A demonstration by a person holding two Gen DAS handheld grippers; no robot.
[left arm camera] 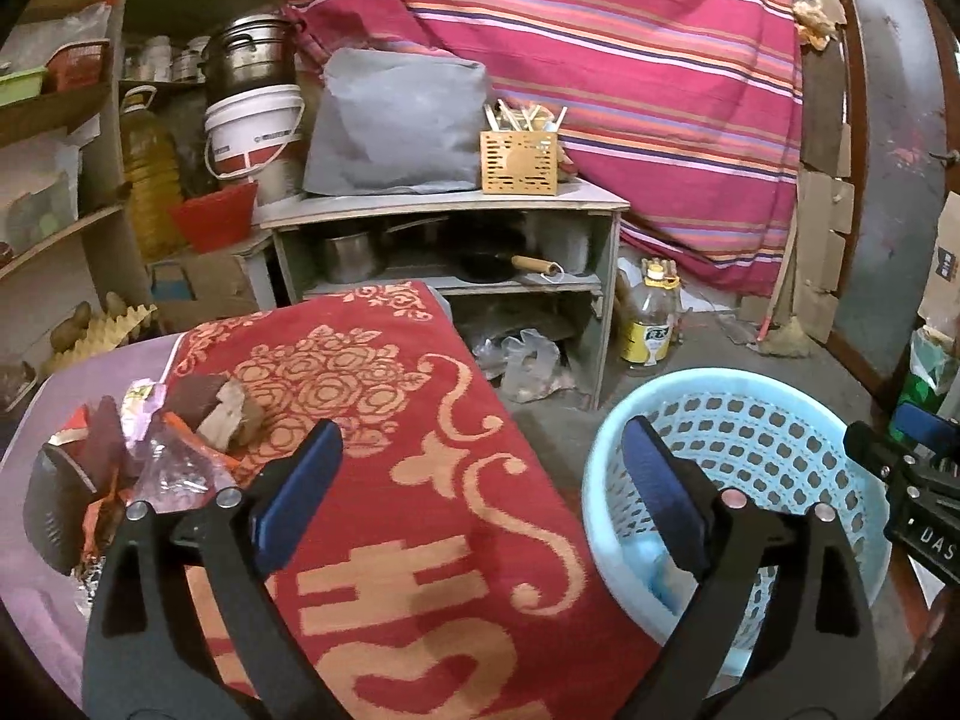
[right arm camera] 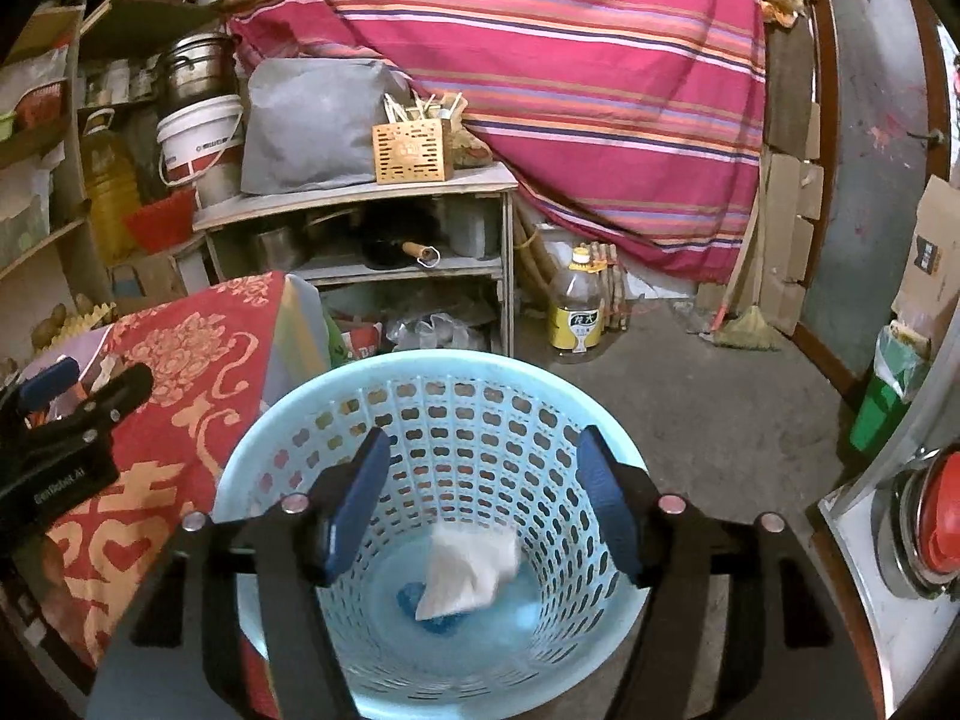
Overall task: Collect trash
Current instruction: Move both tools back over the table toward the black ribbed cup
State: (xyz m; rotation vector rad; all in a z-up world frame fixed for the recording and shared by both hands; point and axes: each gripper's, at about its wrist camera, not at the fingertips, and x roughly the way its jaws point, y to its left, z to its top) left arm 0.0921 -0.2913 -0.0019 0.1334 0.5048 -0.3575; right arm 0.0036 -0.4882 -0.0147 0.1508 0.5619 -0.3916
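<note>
Setting: cramped home storeroom-kitchen | Evidence: wooden shelf unit [left arm camera: 444, 252] holding pots, standing beyond the jaws | oil jug [left arm camera: 147, 180] and bucket [left arm camera: 252, 132] crowding far left | striped cloth [left arm camera: 600, 60] hanging behind | broom [right arm camera: 741, 318] leaning far right.

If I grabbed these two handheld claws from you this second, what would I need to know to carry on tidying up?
Left gripper: open, empty, over the red patterned cloth.
Right gripper: open, empty, above the light blue basket.
Done: a white crumpled piece is inside the basket, low down near the bottom, with something blue under it.
Left: a trash pile of wrappers, clear plastic and brown scraps lies at the cloth's left edge, left of the left gripper. Likely next: pick from it and drop into the basket, which stands on the floor right of the cloth.
</note>
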